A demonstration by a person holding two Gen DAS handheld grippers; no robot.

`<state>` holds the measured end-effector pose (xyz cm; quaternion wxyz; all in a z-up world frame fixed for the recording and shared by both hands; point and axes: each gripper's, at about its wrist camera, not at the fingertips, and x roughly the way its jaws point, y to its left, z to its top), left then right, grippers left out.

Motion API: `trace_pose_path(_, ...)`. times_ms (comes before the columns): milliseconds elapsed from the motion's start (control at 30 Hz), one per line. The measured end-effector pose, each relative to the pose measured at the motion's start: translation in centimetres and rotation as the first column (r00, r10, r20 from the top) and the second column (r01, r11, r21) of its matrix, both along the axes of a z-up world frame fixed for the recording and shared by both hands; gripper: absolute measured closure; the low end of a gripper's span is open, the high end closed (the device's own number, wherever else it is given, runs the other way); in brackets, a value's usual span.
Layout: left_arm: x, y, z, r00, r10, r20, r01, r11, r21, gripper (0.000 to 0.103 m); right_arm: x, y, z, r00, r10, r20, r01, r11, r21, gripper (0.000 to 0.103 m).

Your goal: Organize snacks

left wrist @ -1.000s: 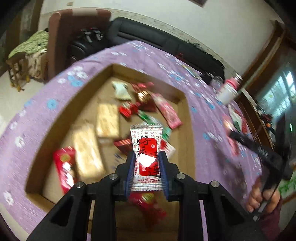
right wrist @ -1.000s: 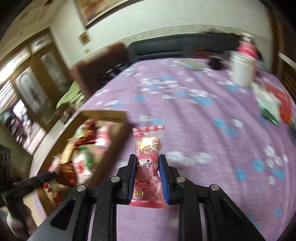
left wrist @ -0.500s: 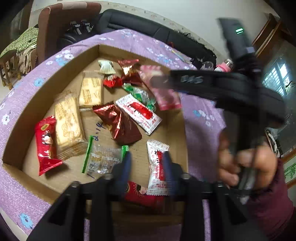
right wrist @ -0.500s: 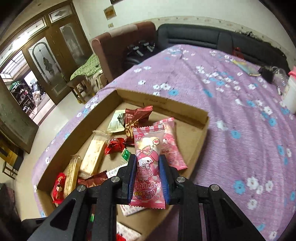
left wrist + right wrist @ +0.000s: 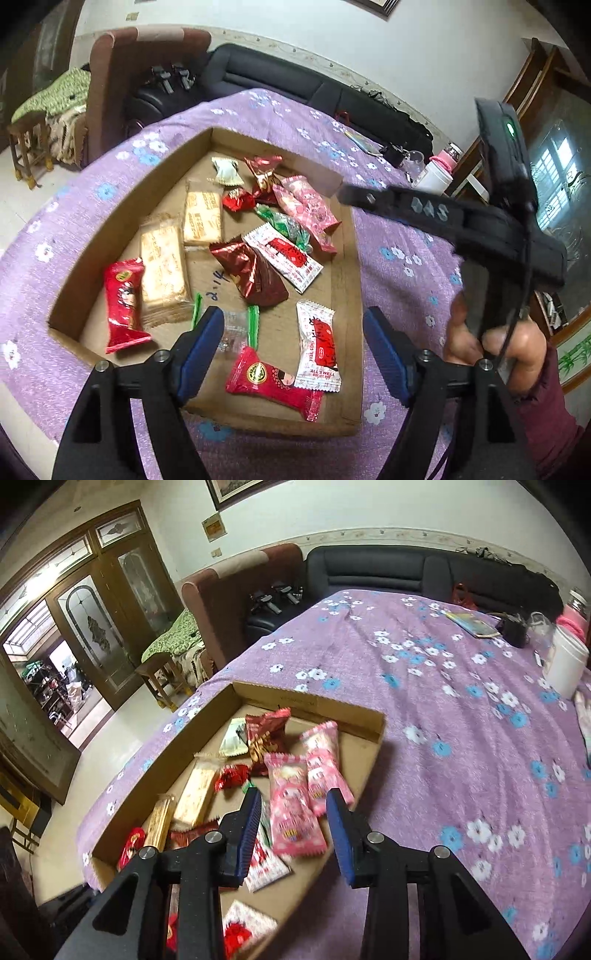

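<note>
Fingers of the left gripper [image 5: 293, 343] and right gripper [image 5: 295, 827] are spread, empty, above the cardboard tray [image 5: 345, 258] of snacks.

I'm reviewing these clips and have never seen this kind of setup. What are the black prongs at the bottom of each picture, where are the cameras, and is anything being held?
There is no robot: a person holds a handheld two-finger gripper in each hand, and a fisheye camera on each looks forward along its fingers. The prongs are those fingers. One picture is from the left gripper, the other from the right gripper. The right gripper also shows in the left view, with the hand holding it. Both are open and hold nothing. Below them, a shallow cardboard box of wrapped snacks sits on a purple flowered tablecloth. A pink packet lies in the box between the right gripper's fingers.
</note>
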<state>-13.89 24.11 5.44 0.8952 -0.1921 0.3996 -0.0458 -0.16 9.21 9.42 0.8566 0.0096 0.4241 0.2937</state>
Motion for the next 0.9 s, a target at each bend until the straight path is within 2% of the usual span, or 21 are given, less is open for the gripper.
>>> trace_pose_path(67,-0.3,-0.3,0.6,1.000,0.019,0.019,-0.020,0.999,0.051,0.026,-0.7,-1.3,-0.1,1.000,-0.017,0.000,0.017,1.000,0.003,0.063)
trace_pose_path(100,-0.6,-0.6,1.0,0.999,0.039,0.033,-0.042,0.994,0.099,0.025,-1.1,-2.1,-0.3,1.000,-0.028,0.003,0.028,1.000,0.007,0.062)
trace_pose_path(167,-0.8,-0.9,1.5,0.996,0.070,0.051,-0.077,0.984,0.163,0.020,-1.9,-3.5,-0.4,0.999,-0.049,0.007,0.049,0.999,0.015,0.053)
trace_pose_path(267,-1.3,-1.8,2.4,0.985,0.144,0.094,-0.166,0.944,0.285,0.014,-3.3,-5.7,-0.6,0.996,-0.086,0.027,0.086,0.996,0.015,0.049)
trace_pose_path(333,-1.2,-2.2,2.7,0.977,0.184,0.105,-0.209,0.917,0.339,0.008,-3.9,-6.5,-0.8,0.995,-0.098,0.033,0.098,0.995,0.005,0.048)
trace_pose_path(367,-1.1,-2.4,2.8,0.975,0.196,0.103,-0.220,0.910,0.353,0.005,-4.3,-7.0,-1.0,0.994,-0.106,0.035,0.106,0.994,-0.004,0.047)
trace_pose_path(533,-0.8,-3.2,3.0,0.971,0.226,0.080,-0.239,0.887,0.395,0.005,-6.4,-8.6,-1.7,0.992,-0.112,0.052,0.113,0.993,-0.024,0.041)
trace_pose_path(900,0.1,-6.4,3.1,0.978,0.199,0.056,-0.203,0.871,0.446,0.005,-10.1,-9.5,-1.8,0.983,-0.079,0.165,0.094,0.992,-0.088,0.032)
